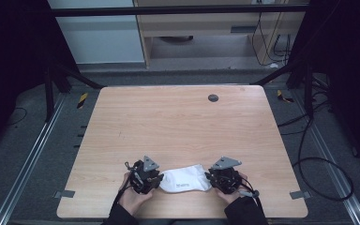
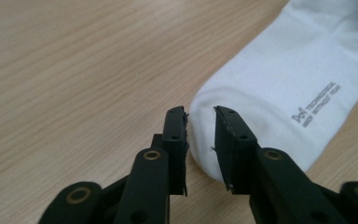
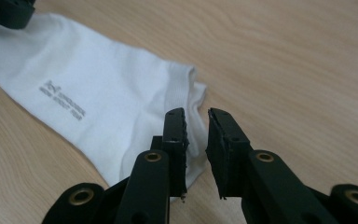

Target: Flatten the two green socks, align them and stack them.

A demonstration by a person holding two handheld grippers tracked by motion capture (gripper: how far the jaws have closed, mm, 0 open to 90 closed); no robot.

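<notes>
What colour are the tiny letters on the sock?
Grey, printed on the white fabric sock; the left gripper view shows them best.

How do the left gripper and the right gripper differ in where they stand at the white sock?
The left gripper stands at the rounded toe end of the white sock; the right gripper stands at the open cuff end. Sock fabric lies in the left gripper's gap; the right gripper's gap sits over the cuff's edge. Both are open, their fingers apart and not pressing the sock.
</notes>
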